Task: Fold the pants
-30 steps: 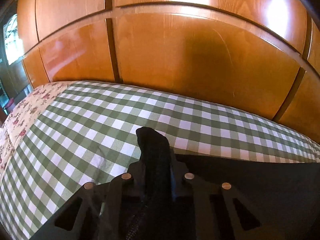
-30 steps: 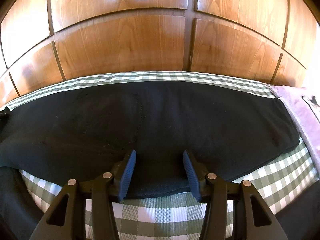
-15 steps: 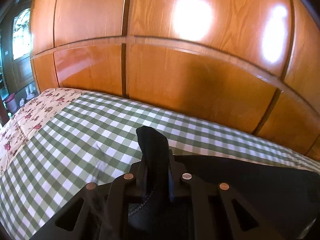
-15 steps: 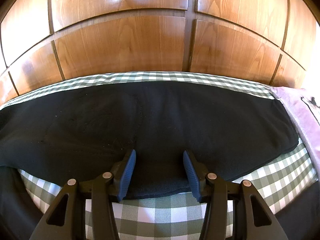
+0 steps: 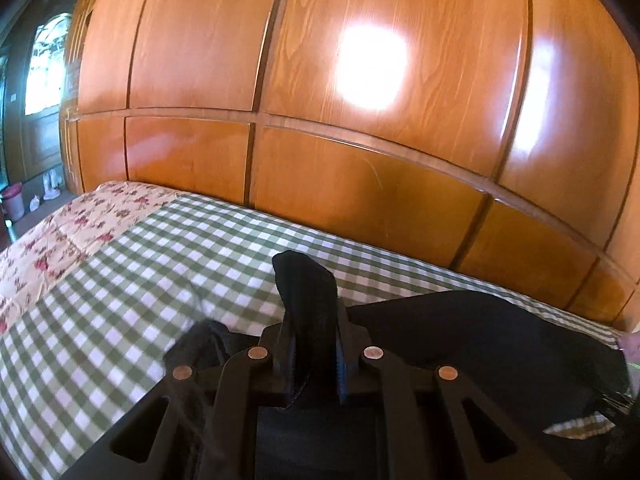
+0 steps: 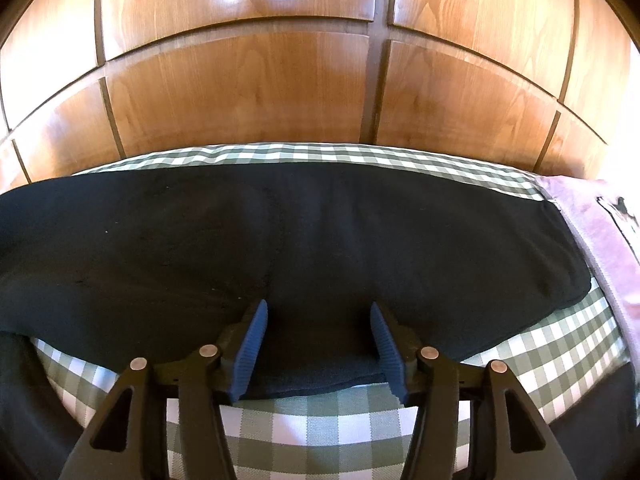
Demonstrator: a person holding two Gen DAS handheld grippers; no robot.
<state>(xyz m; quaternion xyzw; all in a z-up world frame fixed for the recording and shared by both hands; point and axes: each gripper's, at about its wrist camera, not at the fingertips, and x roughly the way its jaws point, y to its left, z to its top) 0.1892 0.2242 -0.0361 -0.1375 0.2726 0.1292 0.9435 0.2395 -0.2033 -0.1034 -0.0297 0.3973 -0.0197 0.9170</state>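
Observation:
Black pants [image 6: 304, 232] lie spread across a bed with a green checked cover [image 6: 312, 420]. My right gripper [image 6: 318, 320] hovers over their near edge; its jaws are opening, the blue pads [image 6: 252, 344] stand apart and press on nothing. In the left wrist view my left gripper [image 5: 312, 344] is shut on a fold of the black pants [image 5: 306, 292] that sticks up between the pads, lifted above the checked cover [image 5: 120, 312]. More of the pants [image 5: 480, 340] trails off to the right.
A glossy wooden panelled headboard [image 6: 248, 84] rises right behind the bed. A lilac garment [image 6: 600, 248] lies at the bed's right side. A floral sheet [image 5: 60, 240] covers the bed's left end, with a doorway and a pink bin [image 5: 12, 200] beyond.
My left gripper has risen and swung with the pants fold in it; more headboard and less bed show. My right gripper's pads have parted a little without moving.

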